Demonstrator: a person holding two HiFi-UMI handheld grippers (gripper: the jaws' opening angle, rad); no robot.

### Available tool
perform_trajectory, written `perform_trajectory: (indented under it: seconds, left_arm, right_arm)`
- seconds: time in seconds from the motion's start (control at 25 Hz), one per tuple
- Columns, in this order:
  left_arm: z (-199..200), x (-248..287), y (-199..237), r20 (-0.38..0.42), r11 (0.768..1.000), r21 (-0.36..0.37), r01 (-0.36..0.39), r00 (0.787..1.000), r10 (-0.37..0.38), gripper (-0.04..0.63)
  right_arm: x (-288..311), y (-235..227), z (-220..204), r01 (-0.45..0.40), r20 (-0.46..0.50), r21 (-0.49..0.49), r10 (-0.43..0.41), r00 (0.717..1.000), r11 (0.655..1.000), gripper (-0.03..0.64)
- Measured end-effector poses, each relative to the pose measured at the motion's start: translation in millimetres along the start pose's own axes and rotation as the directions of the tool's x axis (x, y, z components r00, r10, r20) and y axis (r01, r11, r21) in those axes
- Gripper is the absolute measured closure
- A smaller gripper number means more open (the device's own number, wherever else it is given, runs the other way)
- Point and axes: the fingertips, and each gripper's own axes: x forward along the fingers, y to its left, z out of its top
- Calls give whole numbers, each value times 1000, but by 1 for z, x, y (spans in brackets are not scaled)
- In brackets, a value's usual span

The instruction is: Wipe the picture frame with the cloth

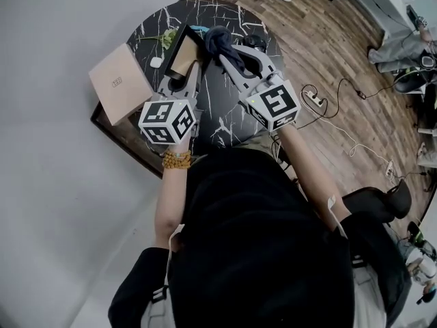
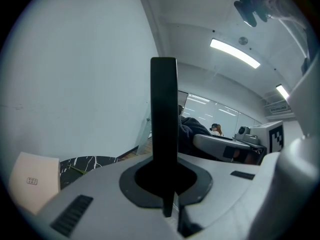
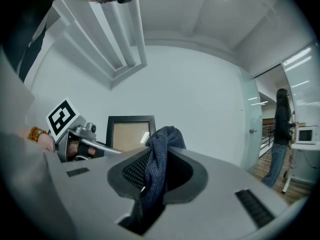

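Observation:
A black picture frame with a tan inside stands on edge over the round black marble table. My left gripper is shut on its lower edge. In the left gripper view the frame shows edge-on as a dark upright bar clamped between the jaws of the left gripper. A dark blue cloth is bunched just right of the frame, touching its top corner, with my right gripper shut on it. In the right gripper view the cloth hangs through the right gripper, with the frame beyond it.
A beige box lies at the table's left edge, with a small white object and a green sprig near the frame. A black item sits at the table's far right. A power strip and cables lie on the wooden floor.

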Motion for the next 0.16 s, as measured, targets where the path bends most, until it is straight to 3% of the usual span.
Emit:
perform_trajectory:
  seconds: [0.16]
  left_arm:
    - [-3,1,-2,-7,1000,-5,4,1000,-4,583]
  right_arm:
    - [0,0,0,0,1,4,0,1000,1000,563]
